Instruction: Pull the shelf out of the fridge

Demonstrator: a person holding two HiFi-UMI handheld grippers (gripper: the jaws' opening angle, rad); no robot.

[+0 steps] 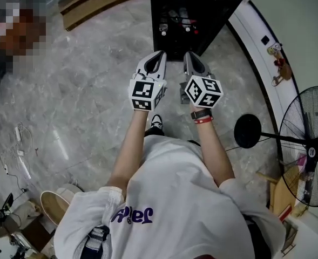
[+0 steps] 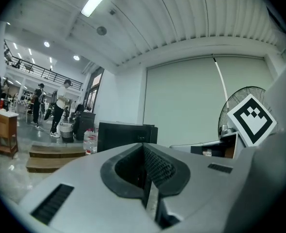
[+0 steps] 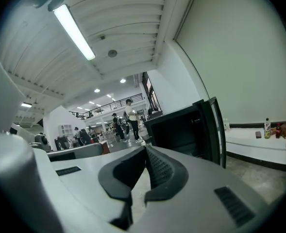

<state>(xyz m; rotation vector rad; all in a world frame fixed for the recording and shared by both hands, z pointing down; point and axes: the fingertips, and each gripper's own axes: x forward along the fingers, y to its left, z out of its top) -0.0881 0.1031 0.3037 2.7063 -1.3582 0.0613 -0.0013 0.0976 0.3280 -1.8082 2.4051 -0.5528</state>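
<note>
Head view: left gripper (image 1: 157, 59) and right gripper (image 1: 190, 61) side by side, both jaw pairs fully together, nothing held. Fridge (image 1: 172, 4) sits just ahead of both tips, not touching, with its door (image 1: 231, 1) open on the right gripper's side. Bottles (image 1: 181, 19) show inside; the shelf can't be made out in the dark interior.

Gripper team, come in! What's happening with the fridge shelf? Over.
Left gripper and right gripper: jaws shut, empty. Fridge open just ahead, untouched. Nothing in between.
</note>
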